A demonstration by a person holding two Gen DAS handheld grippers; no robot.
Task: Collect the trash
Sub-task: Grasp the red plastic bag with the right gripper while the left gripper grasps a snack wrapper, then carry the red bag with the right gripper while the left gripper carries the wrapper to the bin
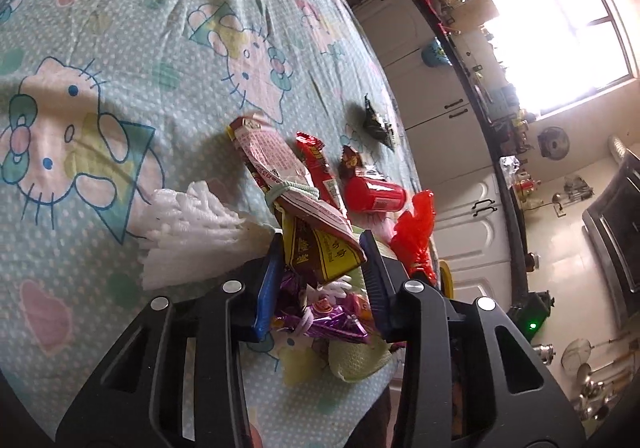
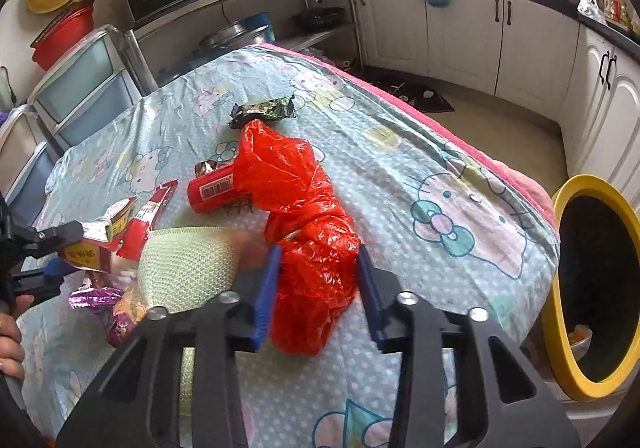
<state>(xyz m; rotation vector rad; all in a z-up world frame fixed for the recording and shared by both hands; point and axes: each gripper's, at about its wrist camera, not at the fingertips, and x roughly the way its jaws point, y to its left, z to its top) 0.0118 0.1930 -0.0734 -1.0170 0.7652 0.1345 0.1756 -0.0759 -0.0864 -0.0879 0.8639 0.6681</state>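
On the cartoon-cat tablecloth (image 1: 120, 47) lies a heap of trash. My left gripper (image 1: 320, 244) is shut on the near end of a long brown-and-yellow snack packet (image 1: 280, 163) tied with a green band. The right wrist view shows that same left gripper (image 2: 56, 252) at the left edge, with the packet (image 2: 86, 250) between its fingers. My right gripper (image 2: 319, 252) is shut on the lower end of a crumpled red plastic bag (image 2: 296, 187). A yellow-rimmed bin (image 2: 560, 288) stands beside the table's right edge.
Loose on the cloth: a red can (image 2: 216, 189), red wrapper (image 2: 148, 215), dark green wrapper (image 2: 264, 109), purple wrapper (image 2: 96, 296), green woven piece (image 2: 188, 268), white foam netting (image 1: 192, 232). A person's hand (image 2: 12, 328) shows at far left. Cabinets (image 2: 460, 31) line the far wall.
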